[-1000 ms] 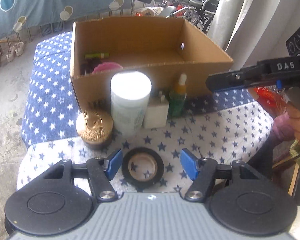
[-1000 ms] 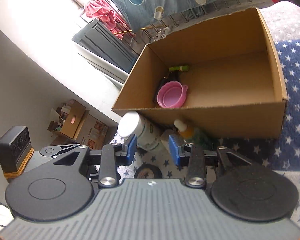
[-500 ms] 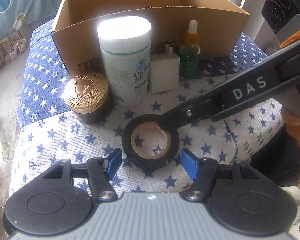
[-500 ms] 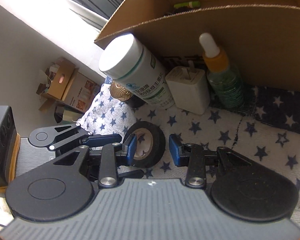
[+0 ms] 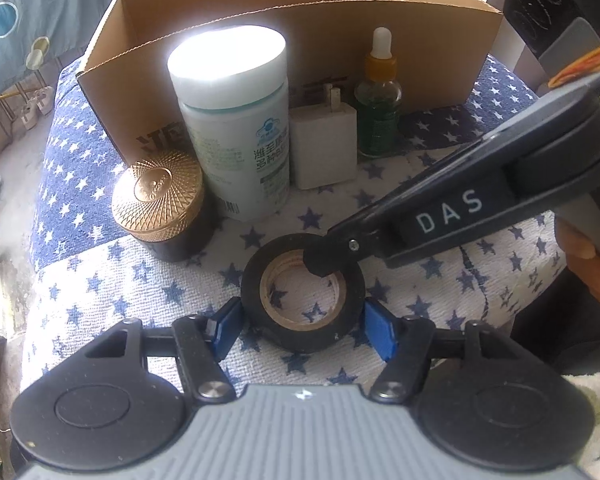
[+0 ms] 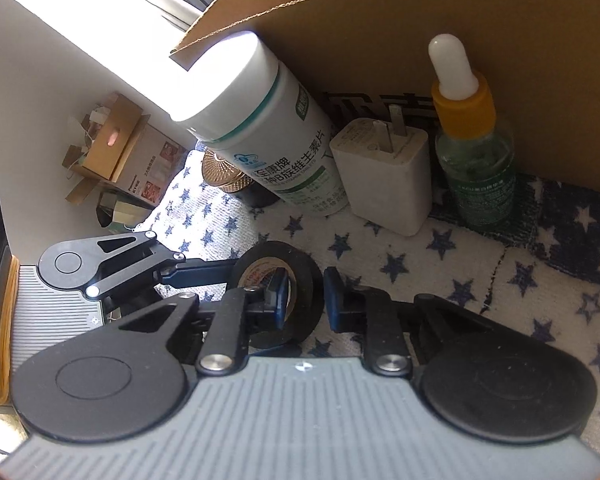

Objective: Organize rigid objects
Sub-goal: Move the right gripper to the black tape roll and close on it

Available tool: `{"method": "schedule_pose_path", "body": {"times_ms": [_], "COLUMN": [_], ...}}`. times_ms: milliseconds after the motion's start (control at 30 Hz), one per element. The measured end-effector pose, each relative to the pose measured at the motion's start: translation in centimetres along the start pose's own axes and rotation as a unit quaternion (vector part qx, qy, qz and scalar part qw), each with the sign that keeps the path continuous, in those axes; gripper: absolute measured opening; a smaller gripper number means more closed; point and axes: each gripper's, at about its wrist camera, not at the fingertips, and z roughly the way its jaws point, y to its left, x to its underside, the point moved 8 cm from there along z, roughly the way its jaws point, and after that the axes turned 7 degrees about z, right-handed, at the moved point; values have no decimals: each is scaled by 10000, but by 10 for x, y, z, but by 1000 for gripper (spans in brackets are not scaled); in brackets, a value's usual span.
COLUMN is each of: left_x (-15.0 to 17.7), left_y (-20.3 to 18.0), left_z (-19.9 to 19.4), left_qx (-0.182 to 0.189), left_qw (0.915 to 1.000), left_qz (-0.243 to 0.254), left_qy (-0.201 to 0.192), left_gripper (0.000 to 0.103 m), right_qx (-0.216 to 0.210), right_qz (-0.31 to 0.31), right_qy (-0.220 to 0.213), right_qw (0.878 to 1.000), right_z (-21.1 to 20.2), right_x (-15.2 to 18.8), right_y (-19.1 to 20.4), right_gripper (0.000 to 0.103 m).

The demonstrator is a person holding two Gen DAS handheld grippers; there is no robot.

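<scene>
A black tape roll (image 5: 302, 295) lies flat on the star-patterned cloth (image 5: 440, 292). My left gripper (image 5: 302, 330) is open with its blue pads on either side of the roll, close to it. My right gripper (image 6: 305, 300) comes in from the right; it is open, with one finger inside the roll's hole and the other outside its wall (image 6: 296, 280). Behind stand a white pill bottle (image 5: 236, 120), a gold-lidded jar (image 5: 160, 200), a white charger (image 5: 326, 142) and a green dropper bottle (image 5: 378, 100).
An open cardboard box (image 5: 420, 32) stands right behind the row of objects; its inside is hidden now. The cloth-covered seat drops off at the left edge (image 5: 40, 240). A small box of clutter (image 6: 112, 148) sits on the floor beyond.
Both grippers have moved down and in on the tape roll. The right gripper's finger went from beside the roll into its hole. The left pads now flank the roll.
</scene>
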Motion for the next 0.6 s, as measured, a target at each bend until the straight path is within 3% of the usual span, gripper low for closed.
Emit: {"method": "schedule_pose_path", "body": {"times_ms": [167, 400, 600], "left_x": [-11, -39, -54], "left_y": [-7, -39, -57], "left_z": [-3, 1, 13], "left_qx": [149, 425, 582], "left_qw": [9998, 9972, 9950], "left_qz": [47, 495, 748], "left_qy": [-130, -355, -308], "left_gripper": [66, 66, 66], "right_qx": [67, 303, 496], "right_qz": [78, 434, 724], "right_qy": [-198, -629, -821], "right_qw": [9998, 9966, 9928], "right_z": [-17, -60, -76], "right_x": [1, 5, 13], "right_y": [-7, -39, -66], "right_gripper": [16, 16, 18]}}
